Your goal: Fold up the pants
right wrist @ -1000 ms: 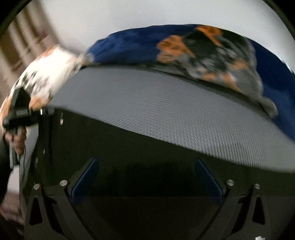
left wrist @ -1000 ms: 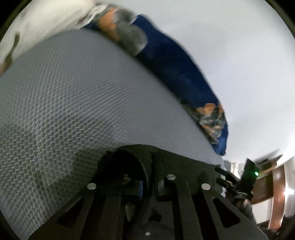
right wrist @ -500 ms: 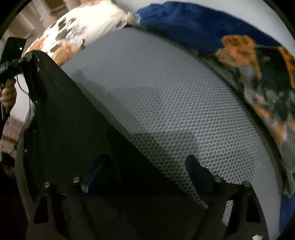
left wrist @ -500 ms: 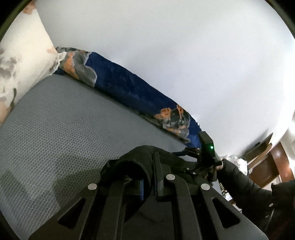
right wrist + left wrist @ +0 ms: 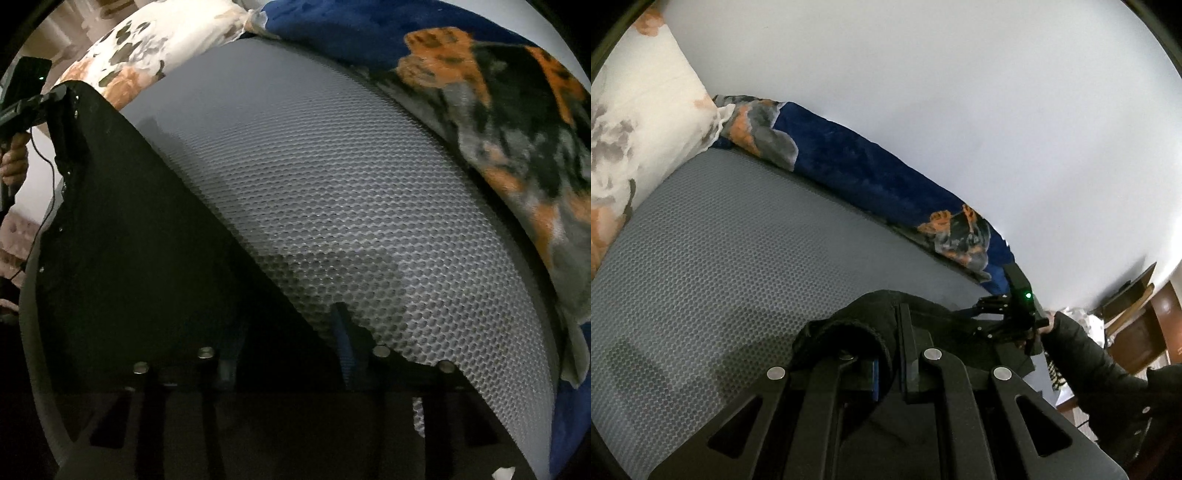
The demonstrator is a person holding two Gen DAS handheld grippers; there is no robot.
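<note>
The black pants lie over a grey honeycomb mattress. My left gripper is shut on a bunched edge of the pants. My right gripper has its blue pads about the near edge of the dark cloth; the gap between them is narrow. In the left wrist view the right gripper holds the far end of the pants. In the right wrist view the left gripper holds the far corner.
A blue blanket with orange and grey print runs along the white wall. A floral pillow lies at the head of the mattress. Brown wooden furniture stands at the right.
Both grippers have lifted and drawn back. The pants now hang stretched between them. The right gripper's pads have come closer together.
</note>
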